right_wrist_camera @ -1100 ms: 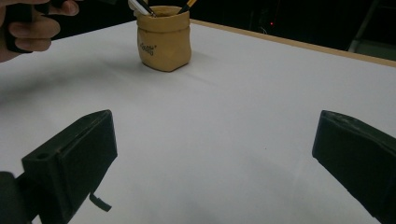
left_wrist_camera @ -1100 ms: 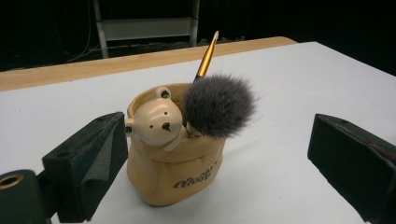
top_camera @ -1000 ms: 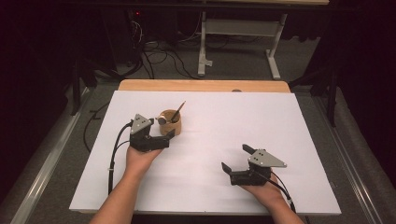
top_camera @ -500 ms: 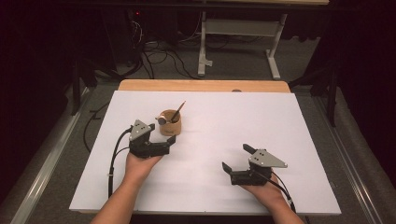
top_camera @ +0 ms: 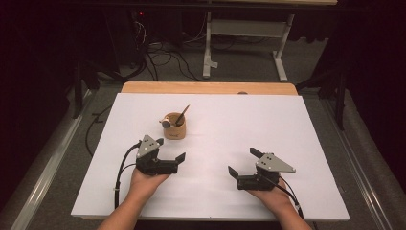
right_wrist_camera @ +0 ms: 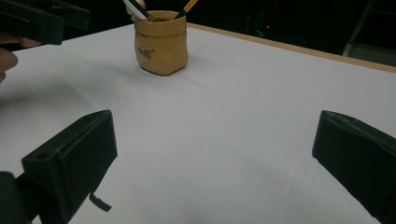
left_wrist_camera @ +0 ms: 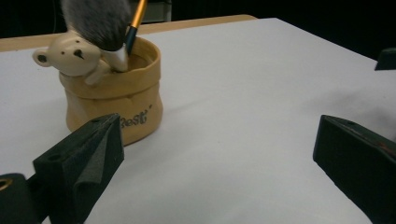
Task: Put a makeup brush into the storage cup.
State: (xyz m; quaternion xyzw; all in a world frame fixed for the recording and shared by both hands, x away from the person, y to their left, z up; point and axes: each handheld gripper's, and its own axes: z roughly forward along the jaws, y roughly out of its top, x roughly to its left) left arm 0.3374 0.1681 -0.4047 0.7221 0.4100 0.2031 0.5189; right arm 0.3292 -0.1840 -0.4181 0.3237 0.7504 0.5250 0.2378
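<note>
A small tan pot (top_camera: 174, 127) is seen on the white table (top_camera: 287, 124), a little way behind the left gripper (top_camera: 168, 150) and well apart from the right gripper (top_camera: 243, 163). The left gripper is held wide apart with nothing between its jaws. The right gripper is spread wide too, and nothing is pinched. The pot is shaped like a soft, folded sack, with a smooth, pale bear (left_wrist_camera: 70, 55) stuck on its rim. A fluffy grey brush (left_wrist_camera: 95, 21) and a thin orange-handled stick (left_wrist_camera: 135, 23) are stood inside it.
</note>
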